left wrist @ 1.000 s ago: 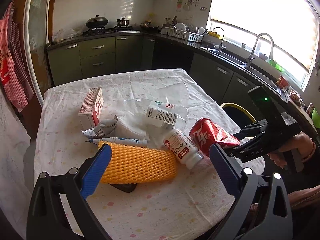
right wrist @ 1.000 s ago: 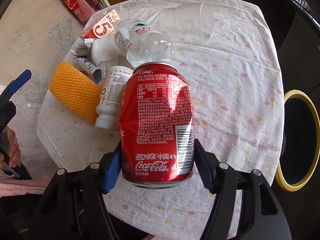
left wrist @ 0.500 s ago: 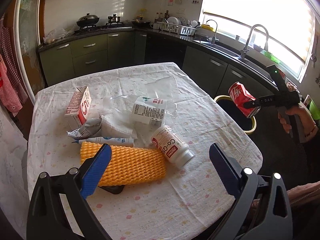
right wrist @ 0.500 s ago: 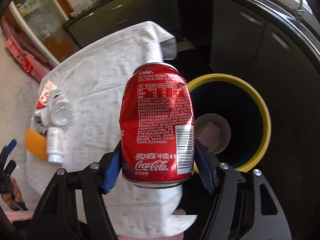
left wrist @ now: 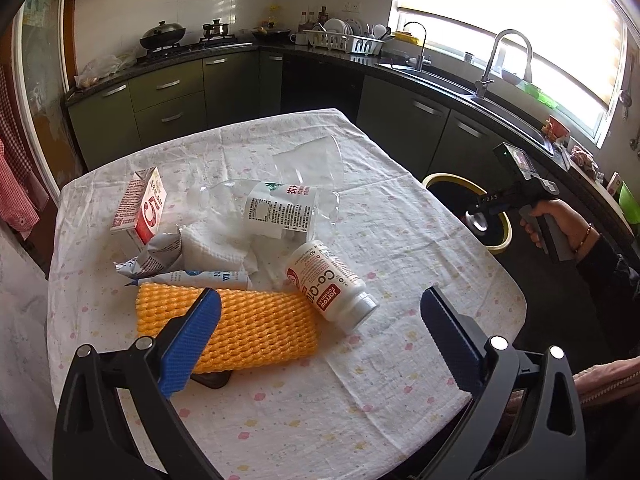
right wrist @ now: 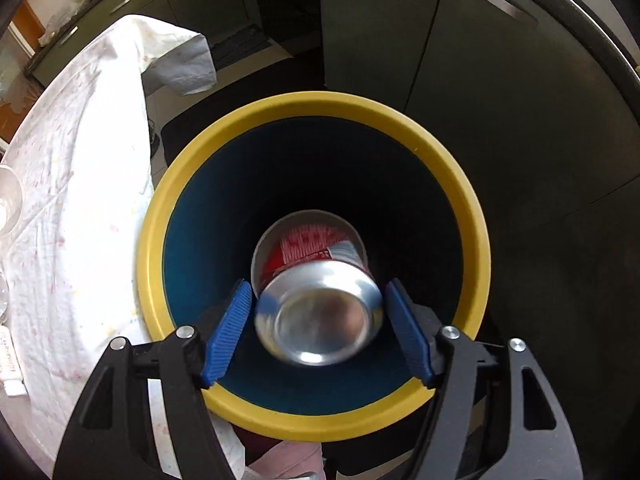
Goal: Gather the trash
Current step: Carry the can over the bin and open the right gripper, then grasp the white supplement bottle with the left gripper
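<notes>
Carton [left wrist: 141,208]: we find it red and white, far left on the table's cloth [left wrist: 400,232], beside a crumpled wrapper [left wrist: 154,258]
Foam net [left wrist: 248,326]: we note it orange, lying flat near the front, with a tube [left wrist: 196,278] along its far edge
Left gripper [left wrist: 320,344]: we see its blue pads spread wide above the cloth, holding nothing
Clear bottle [left wrist: 280,212]: crushed, mid-table, a clear cup [left wrist: 312,160] behind it
White bottle [left wrist: 330,284]: we record it on its side, just right of the net
Bin [right wrist: 448,160]: yellow-rimmed, on the floor just off the table's right edge
Right gripper [right wrist: 318,322]: over the bin mouth, pads apart, neither touching the can as far as we can tell
Red can [right wrist: 318,312]: blurred, base toward the lens, between the parted pads, inside the bin opening
</notes>
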Available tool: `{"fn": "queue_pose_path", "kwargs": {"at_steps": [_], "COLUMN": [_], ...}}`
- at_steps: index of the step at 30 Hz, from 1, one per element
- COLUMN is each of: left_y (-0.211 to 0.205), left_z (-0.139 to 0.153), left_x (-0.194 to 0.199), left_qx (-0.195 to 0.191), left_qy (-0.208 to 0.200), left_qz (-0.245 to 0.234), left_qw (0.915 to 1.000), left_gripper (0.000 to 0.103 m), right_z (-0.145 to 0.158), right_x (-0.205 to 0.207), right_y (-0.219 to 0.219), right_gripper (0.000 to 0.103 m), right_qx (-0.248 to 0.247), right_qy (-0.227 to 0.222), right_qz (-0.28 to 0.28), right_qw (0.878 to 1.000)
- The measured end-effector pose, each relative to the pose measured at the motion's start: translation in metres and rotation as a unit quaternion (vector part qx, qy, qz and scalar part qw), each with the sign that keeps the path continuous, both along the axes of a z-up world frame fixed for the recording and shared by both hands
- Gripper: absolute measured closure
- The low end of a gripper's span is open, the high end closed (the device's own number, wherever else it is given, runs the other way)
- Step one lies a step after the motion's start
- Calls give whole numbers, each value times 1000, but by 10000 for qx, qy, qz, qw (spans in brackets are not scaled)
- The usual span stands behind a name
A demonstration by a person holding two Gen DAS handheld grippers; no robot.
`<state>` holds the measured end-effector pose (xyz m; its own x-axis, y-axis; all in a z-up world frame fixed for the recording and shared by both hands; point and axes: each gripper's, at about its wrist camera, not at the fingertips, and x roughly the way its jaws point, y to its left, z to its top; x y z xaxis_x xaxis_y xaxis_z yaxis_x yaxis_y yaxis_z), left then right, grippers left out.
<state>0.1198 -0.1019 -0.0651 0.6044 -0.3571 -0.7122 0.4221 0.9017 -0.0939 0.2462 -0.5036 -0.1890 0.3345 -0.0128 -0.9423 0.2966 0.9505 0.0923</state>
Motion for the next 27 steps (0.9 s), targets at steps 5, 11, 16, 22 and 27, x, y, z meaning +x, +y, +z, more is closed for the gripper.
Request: {"fn": "queue_pose_path", "kwargs": {"at_steps": [5, 11, 16, 22, 27], "left_y": [-7, -18, -26, -37, -43], "left_z": [-9, -23, -35, -44, -52], "left_x": [4, 10, 19, 36, 55], "left_qx": [0, 36, 30, -122, -311], "left_qy": [181, 428, 687, 1019, 1446], "left_qz": [-51, -145, -80, 50, 235], "left_qw": [9998, 9990, 9976, 9947, 9887], "left_gripper": [5, 5, 5, 5, 11], "right_z": [18, 42, 51, 63, 64], "right_x": [-16, -34, -40, -50, -49], "right_y": [12, 45, 57, 65, 71], "right_gripper": [35, 35, 35, 34, 33], "right_qx": [128, 112, 85, 114, 122], "right_qy": [-359, -744, -860, -924, -948], "right_qz": [127, 413, 610, 755, 874], "right_qw": [9992, 9963, 9944, 9928, 9916]}}
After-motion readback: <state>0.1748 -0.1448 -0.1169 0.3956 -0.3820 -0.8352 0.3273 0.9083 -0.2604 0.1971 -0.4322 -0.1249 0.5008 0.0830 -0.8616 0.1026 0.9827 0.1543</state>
